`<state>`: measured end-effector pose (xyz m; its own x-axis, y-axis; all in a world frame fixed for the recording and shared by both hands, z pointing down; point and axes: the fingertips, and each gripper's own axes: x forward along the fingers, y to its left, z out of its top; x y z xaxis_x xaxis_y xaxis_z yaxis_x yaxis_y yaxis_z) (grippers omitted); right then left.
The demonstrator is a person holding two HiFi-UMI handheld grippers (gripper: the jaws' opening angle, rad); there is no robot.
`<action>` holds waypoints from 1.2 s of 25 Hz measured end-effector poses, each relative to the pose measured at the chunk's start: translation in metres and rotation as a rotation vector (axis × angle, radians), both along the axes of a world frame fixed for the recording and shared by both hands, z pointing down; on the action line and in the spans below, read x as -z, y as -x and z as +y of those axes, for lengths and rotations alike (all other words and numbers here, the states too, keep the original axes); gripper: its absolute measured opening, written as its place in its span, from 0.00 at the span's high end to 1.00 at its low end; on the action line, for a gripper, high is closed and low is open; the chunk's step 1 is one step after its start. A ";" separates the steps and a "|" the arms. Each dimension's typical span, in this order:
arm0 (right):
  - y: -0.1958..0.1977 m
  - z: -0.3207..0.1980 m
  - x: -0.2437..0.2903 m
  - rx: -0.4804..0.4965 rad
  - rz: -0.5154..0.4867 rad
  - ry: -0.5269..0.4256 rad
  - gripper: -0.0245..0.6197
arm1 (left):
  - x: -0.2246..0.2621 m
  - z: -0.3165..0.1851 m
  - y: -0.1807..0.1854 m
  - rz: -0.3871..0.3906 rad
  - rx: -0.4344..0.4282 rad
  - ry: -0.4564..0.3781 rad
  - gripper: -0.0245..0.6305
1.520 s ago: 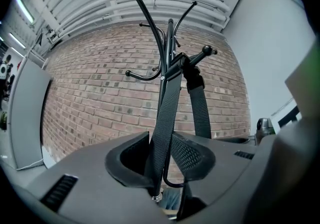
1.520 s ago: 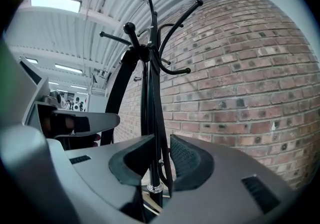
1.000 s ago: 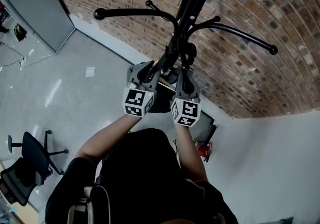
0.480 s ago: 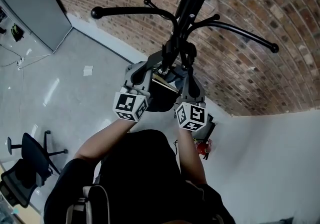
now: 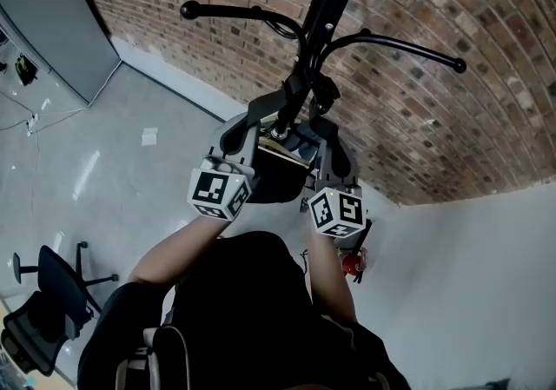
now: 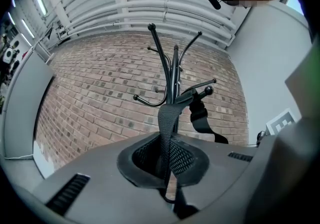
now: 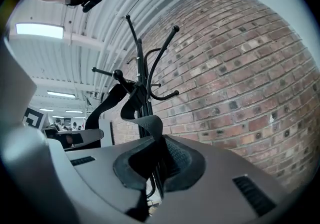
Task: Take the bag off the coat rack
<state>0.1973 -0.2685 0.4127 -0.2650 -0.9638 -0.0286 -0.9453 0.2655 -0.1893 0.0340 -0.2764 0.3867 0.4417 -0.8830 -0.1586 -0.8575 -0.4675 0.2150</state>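
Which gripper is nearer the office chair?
Left. The left gripper, shut on a strap, is up and right of the chair in the head view; the right gripper, gripping likewise, is further right.

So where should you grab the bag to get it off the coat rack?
By its strap, just below the peg it loops over, coming from the side away from the brick wall. The webbing is flat and thin, so jaws close on it easily, and lifting there should slip the loop over the peg's knob. The left gripper and right gripper both clamp it.
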 end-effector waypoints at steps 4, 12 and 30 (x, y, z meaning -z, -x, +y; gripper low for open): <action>-0.013 0.003 0.018 -0.027 -0.043 -0.033 0.93 | 0.020 0.000 -0.005 0.016 -0.032 -0.039 0.93; -0.036 0.021 0.051 -0.095 -0.092 -0.098 0.93 | 0.062 0.015 -0.004 0.078 -0.083 -0.083 0.93; -0.072 0.075 0.110 -0.193 -0.167 -0.265 0.93 | 0.109 0.040 0.020 0.220 -0.112 -0.131 0.93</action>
<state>0.2695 -0.1934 0.3030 -0.0495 -0.9489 -0.3117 -0.9448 0.1457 -0.2934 0.0143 -0.2367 0.2776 0.4778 -0.7962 -0.3711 -0.7380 -0.5930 0.3222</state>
